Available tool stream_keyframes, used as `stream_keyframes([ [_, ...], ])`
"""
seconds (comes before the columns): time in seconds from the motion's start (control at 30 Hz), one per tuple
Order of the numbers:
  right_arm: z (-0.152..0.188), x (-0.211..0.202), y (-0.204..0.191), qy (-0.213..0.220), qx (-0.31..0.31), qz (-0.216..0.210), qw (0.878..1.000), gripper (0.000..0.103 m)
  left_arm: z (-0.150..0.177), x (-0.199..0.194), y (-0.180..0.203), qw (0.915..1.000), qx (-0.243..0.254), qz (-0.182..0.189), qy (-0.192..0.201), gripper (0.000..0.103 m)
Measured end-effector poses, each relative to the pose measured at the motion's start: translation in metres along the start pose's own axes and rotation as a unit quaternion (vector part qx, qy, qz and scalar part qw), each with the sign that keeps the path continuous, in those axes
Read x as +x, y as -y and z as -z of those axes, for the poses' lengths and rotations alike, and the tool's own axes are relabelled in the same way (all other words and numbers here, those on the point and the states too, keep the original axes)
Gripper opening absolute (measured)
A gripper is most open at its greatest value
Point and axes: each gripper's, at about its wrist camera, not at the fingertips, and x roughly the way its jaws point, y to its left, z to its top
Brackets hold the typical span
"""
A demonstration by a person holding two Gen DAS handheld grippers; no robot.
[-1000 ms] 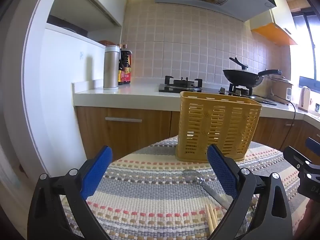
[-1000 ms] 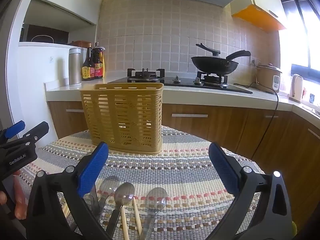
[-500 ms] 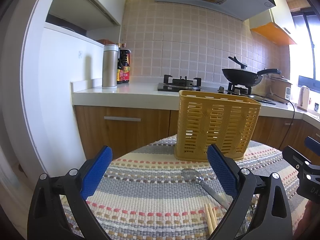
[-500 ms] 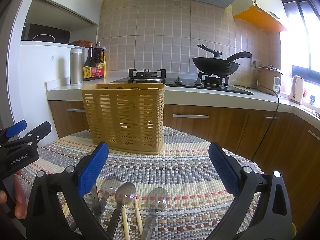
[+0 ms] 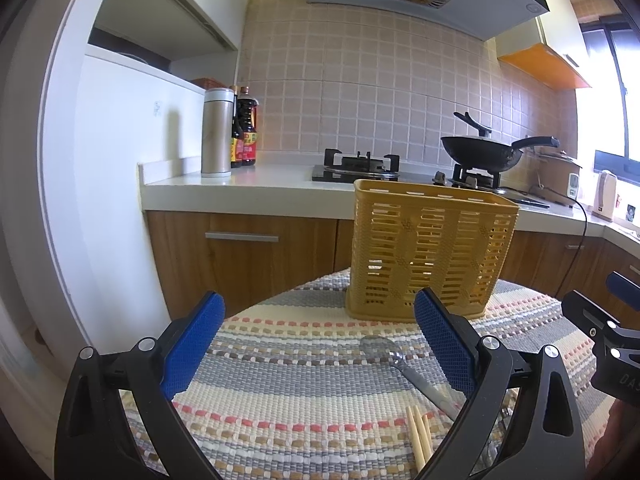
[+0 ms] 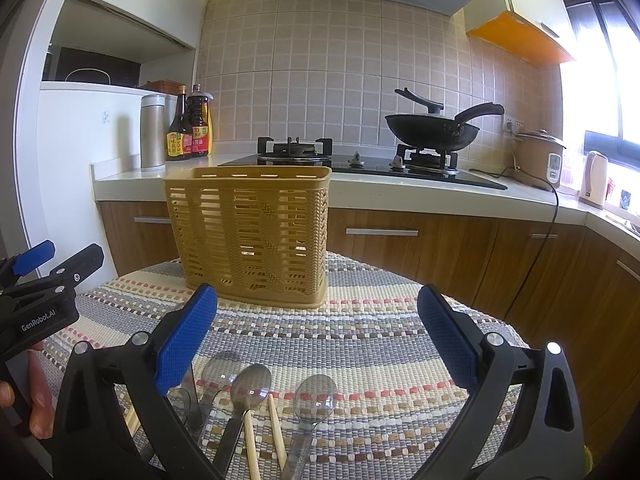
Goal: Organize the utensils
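Utensils lie loose on the woven mat at the near edge of the table, under the right gripper (image 6: 316, 338), whose jaws stand wide open and empty, as do those of the left gripper (image 5: 318, 340) just beside it. The spoons (image 6: 250, 382) and chopsticks (image 6: 276, 424) look light, stiff and slippery, lying flat, so a hold across a handle's middle seems safest. The yellow basket (image 6: 252, 232) stands upright farther back, apparently empty.
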Motion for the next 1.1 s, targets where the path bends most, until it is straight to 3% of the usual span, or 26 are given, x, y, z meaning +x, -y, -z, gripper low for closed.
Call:
stream_keyframes([
  [0.63, -0.003, -0.001, 0.001, -0.003, 0.002, 0.002, 1.000, 0.096, 0.001, 0.000, 0.000, 1.0000, -0.001, 0.000, -0.004, 0.093],
  [0.7, -0.005, -0.001, 0.003, -0.008, 0.009, 0.011, 1.000, 0.096, -0.002, 0.001, -0.006, 0.9998, -0.015, 0.002, -0.014, 0.093],
  [0.87, -0.018, 0.000, 0.002, -0.017, -0.004, 0.081, 0.997, 0.096, -0.022, 0.008, -0.027, 0.9959, -0.059, 0.041, -0.056, 0.093],
  [1.0, -0.030, 0.004, 0.010, -0.024, 0.004, 0.112, 0.993, 0.096, -0.038, 0.031, -0.039, 0.9808, -0.070, 0.100, -0.151, 0.092],
  [1.03, -0.032, 0.000, 0.011, -0.020, -0.005, 0.107, 0.994, 0.096, -0.041, 0.039, -0.039, 0.9733, -0.073, 0.121, -0.181, 0.092],
  [1.1, -0.038, 0.004, 0.011, -0.053, -0.023, 0.073, 0.996, 0.096, -0.042, 0.059, -0.036, 0.9526, -0.074, 0.155, -0.251, 0.086],
])
